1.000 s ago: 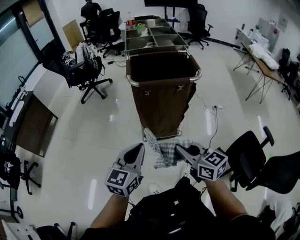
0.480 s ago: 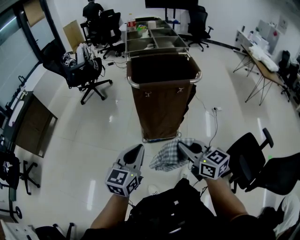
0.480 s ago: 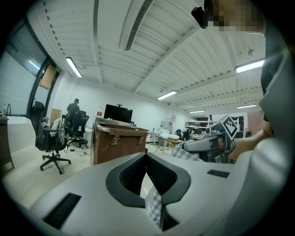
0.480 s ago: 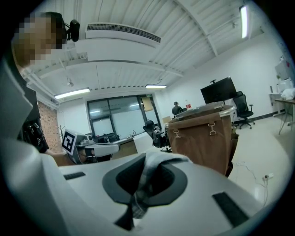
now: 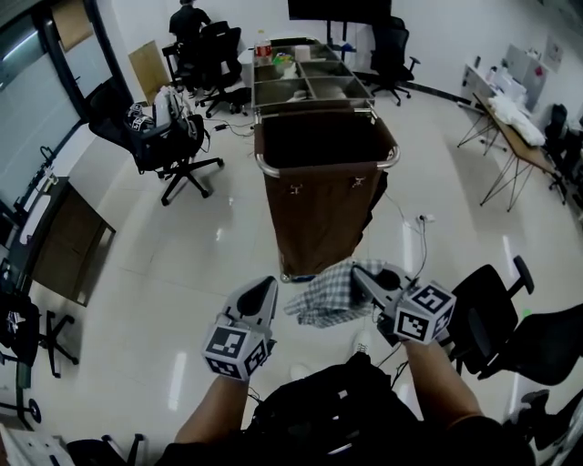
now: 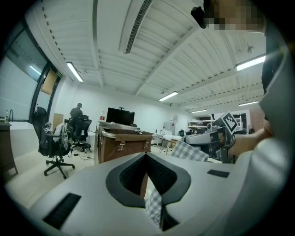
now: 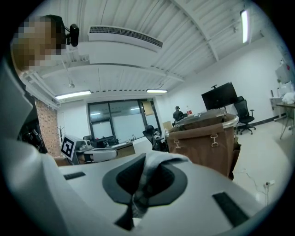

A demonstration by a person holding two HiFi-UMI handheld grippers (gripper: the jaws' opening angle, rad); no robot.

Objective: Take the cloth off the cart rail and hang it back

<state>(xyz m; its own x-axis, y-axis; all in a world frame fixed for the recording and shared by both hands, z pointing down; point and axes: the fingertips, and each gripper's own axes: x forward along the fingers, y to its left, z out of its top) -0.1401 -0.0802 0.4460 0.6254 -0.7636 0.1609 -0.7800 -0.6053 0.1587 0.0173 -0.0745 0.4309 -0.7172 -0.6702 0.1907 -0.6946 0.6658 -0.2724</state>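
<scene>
A grey-and-white checked cloth (image 5: 326,293) hangs from my right gripper (image 5: 361,274), which is shut on one edge of it; in the right gripper view the cloth (image 7: 154,162) bunches up between the pads. It droops left towards my left gripper (image 5: 264,288) without touching it. That gripper is shut with nothing in it; in the left gripper view a bit of the cloth (image 6: 155,208) shows through the slit under the closed tips (image 6: 146,156). The cart (image 5: 321,214), a brown bag on a metal rail (image 5: 273,172), stands just ahead of both grippers. No cloth hangs on the rail.
Steel trays (image 5: 310,86) sit at the cart's far end. Black office chairs stand at the left (image 5: 168,136) and close on my right (image 5: 496,314). A cable (image 5: 414,246) trails on the glossy floor right of the cart. A person (image 5: 191,23) sits at the back.
The cloth, which dangled low in front of the cart's foot, has been lifted and now hangs bunched and higher from my right gripper. Both grippers stayed nearly in place.
</scene>
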